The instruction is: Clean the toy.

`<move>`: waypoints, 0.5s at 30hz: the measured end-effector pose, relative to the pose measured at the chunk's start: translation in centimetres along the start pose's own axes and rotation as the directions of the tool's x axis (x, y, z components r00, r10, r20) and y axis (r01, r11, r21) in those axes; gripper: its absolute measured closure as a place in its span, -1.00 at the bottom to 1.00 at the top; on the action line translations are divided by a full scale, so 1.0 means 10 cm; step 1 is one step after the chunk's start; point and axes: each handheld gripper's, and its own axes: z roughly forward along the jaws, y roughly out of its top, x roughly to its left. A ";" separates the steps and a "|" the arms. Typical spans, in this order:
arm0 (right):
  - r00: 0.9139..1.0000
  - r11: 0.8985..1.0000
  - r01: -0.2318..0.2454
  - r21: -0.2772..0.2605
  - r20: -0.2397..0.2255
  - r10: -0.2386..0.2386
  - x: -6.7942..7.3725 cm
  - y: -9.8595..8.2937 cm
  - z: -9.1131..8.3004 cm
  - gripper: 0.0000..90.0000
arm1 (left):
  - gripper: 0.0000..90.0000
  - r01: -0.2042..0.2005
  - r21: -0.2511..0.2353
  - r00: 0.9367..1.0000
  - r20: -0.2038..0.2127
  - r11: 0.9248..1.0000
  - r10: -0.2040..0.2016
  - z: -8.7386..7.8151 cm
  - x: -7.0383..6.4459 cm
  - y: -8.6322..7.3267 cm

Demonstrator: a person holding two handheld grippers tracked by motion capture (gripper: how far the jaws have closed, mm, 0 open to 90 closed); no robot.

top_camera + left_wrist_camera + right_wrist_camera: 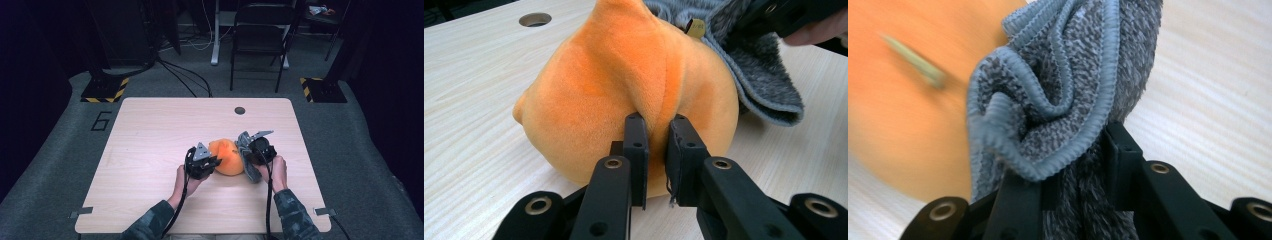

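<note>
I see the orange plush toy [227, 156] sitting on the light wood table [150, 150], roughly at the middle of its width and a little nearer the near edge than the far one. A grey cloth [248, 161] with a pale blue stitched hem lies against the toy's right side, touching it and draping down onto the table.

Left gripper [204, 161]: at the toy's left side. In the left gripper view its two black jaws are drawn close together, pinching a ridge of the orange plush [634, 90] at a seam between them. A narrow strip of fabric shows in the gap.

Right gripper [256, 148]: at the toy's right side, over the cloth. In the right gripper view the jaws are clamped on a bunched fold of the grey cloth [1063, 95], which rises in gathered folds above them. The orange toy [903, 95] is blurred behind it at the left of that view.

A small tag [696, 27] sticks out near the top of the toy, beside the cloth. A round cable hole [240, 110] sits near the table's far edge.
</note>
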 end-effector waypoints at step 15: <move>1.000 0.993 -0.026 -0.112 -0.021 0.024 -0.07 0.17 -0.40 0.60 | 0.76 0.049 -0.023 0.999 0.008 0.999 -0.049 -0.01 0.07 -0.02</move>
